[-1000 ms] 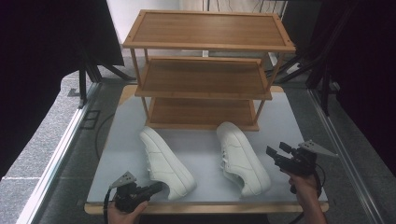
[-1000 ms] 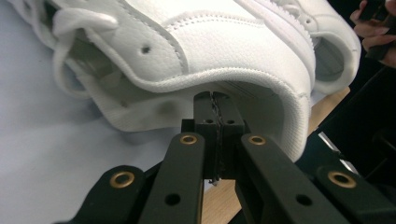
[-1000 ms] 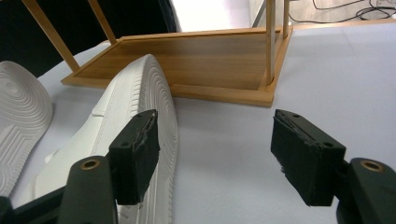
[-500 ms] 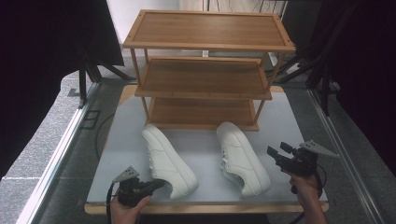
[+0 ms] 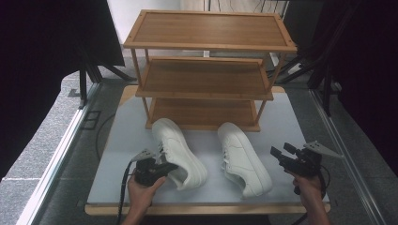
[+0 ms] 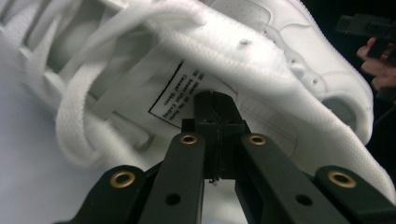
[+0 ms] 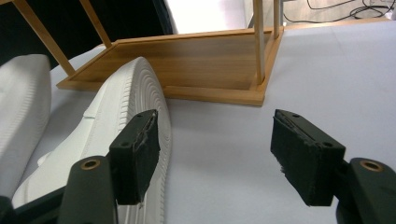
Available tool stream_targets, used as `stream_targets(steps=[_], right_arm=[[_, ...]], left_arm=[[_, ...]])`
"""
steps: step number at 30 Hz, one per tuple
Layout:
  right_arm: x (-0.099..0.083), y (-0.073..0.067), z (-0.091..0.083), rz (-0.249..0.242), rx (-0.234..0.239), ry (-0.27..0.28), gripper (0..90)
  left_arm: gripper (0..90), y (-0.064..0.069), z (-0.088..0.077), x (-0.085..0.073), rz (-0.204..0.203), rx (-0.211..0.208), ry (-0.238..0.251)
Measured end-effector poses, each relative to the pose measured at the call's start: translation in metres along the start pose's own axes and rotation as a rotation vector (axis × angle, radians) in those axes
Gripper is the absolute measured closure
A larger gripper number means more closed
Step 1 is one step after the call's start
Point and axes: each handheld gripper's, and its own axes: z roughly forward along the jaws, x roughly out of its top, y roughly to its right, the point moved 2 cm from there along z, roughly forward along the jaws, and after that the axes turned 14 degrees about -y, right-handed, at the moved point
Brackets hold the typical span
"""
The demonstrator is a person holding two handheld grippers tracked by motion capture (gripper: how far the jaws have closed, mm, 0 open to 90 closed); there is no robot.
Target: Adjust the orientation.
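Left tool [image 5: 165,167] grips the left shoe [image 5: 180,152] (right tool [image 5: 281,153] agape).

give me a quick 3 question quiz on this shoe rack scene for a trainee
1. True or false: the left gripper is shut on the left shoe.
2. The right gripper is: A) open beside the right shoe; B) shut on a lace; C) resting on the rack.
3. How many shoes stand on the rack's shelves?

Key: 1 true; 2 A; 3 none, both lie on the table.
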Motion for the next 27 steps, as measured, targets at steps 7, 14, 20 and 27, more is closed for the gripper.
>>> stream_targets(steps=[7,14,20,27], right_arm=[[-0.002,0.004,0.000,0.011,-0.006,-0.001,32.6],[-0.004,0.006,0.001,0.017,-0.010,-0.008,32.6],[-0.005,0.006,0.004,0.017,-0.011,-0.021,32.7],[-0.006,0.005,0.005,0.014,-0.002,-0.021,32.6]], left_arm=[[89.6,0.016,0.015,0.039,0.062,0.049,-0.114],[85.6,0.034,0.023,0.040,0.086,0.001,-0.088],[88.7,0.039,0.038,0.035,0.102,0.008,-0.137],[90.0,0.033,0.046,0.029,0.091,0.004,-0.163]])
